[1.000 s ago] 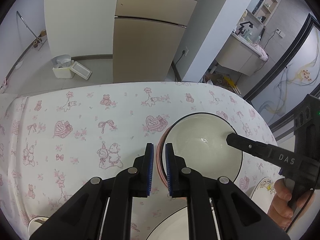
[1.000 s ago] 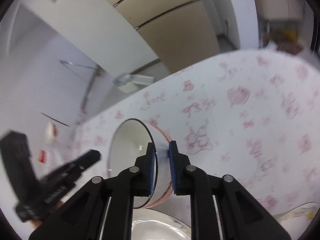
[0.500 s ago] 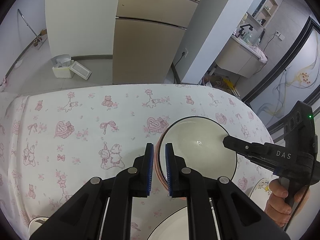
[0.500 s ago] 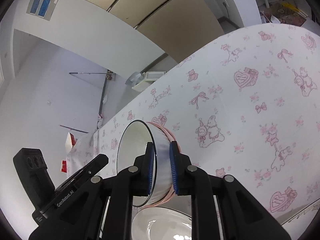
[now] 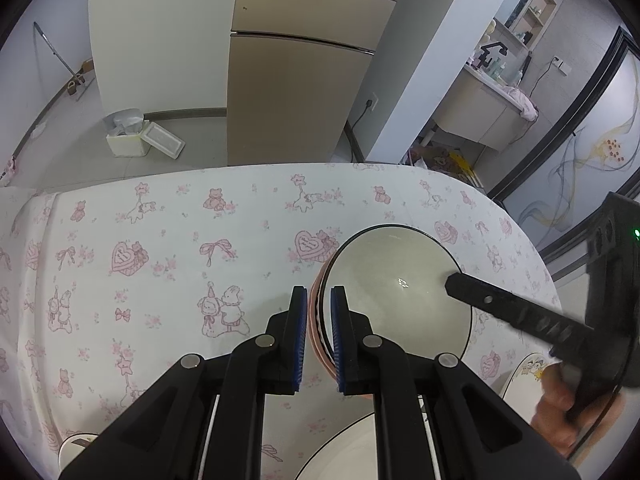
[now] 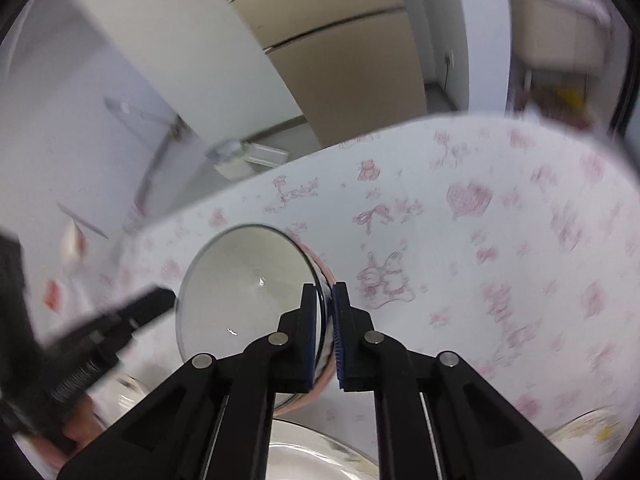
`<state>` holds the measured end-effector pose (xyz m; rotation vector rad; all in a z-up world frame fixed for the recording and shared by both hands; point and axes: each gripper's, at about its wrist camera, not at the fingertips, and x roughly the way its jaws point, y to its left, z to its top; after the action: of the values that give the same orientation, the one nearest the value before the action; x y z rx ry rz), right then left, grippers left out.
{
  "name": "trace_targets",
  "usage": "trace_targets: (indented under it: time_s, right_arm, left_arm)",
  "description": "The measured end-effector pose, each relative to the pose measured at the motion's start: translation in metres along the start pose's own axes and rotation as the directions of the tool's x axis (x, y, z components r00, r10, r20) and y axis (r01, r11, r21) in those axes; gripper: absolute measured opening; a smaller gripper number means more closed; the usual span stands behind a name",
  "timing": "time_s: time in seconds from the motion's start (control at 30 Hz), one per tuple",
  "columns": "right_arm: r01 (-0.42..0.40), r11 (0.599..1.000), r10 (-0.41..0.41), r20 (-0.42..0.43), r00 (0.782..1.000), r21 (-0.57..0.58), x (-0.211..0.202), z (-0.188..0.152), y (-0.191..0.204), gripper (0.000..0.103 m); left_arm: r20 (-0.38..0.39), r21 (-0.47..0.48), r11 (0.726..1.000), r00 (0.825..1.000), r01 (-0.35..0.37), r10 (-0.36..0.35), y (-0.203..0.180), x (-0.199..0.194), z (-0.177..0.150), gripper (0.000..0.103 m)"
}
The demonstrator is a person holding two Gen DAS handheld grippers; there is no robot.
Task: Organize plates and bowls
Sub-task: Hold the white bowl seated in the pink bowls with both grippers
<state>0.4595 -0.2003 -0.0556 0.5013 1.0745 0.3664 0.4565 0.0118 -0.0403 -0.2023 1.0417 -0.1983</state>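
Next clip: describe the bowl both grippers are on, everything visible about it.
The bowl looks like glossy ceramic: pale cream inside with a thin dark rim line and a pink outside. It is empty, with a light glint near its bottom. It sits over the pink-print tablecloth, tipped toward the cameras. The left gripper pinches its near-left rim, and the right gripper is shut on the opposite rim, one finger inside and one outside.
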Motion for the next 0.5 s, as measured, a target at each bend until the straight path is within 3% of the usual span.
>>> trace_targets:
  time_s: [0.07,0.13,0.3,0.4,0.5]
  right_arm:
    - [-0.108,0.991,0.111,-0.029,0.993,0.075,0.000,0.004,-0.018,0.010]
    - [-0.158,0.982,0.164,-0.042,0.986,0.106,0.001,0.005,-0.026,0.010]
    - [0.026,0.994,-0.028,-0.021,0.999,-0.103,-0.001,-0.002,0.011,0.010]
    - [0.189,0.955,-0.191,0.016,0.982,-0.227,0.002,-0.010,0.032,0.015]
    - [0.207,0.953,-0.202,0.045,0.978,-0.221,-0.001,-0.012,0.038,0.015]
  left_arm:
    - [-0.002,0.000,1.000,1.000,-0.002,0.002,-0.001,0.001,0.000,0.011]
    - [-0.003,0.004,1.000,1.000,-0.007,0.007,-0.002,0.002,0.000,0.011]
    - [-0.001,0.012,1.000,1.000,-0.017,0.017,-0.004,0.002,0.000,0.011]
    - [0.010,0.020,0.999,0.999,-0.038,0.038,-0.006,-0.001,-0.001,0.011]
    - [0.042,0.041,0.998,0.998,-0.056,0.054,-0.013,-0.012,-0.002,0.011]
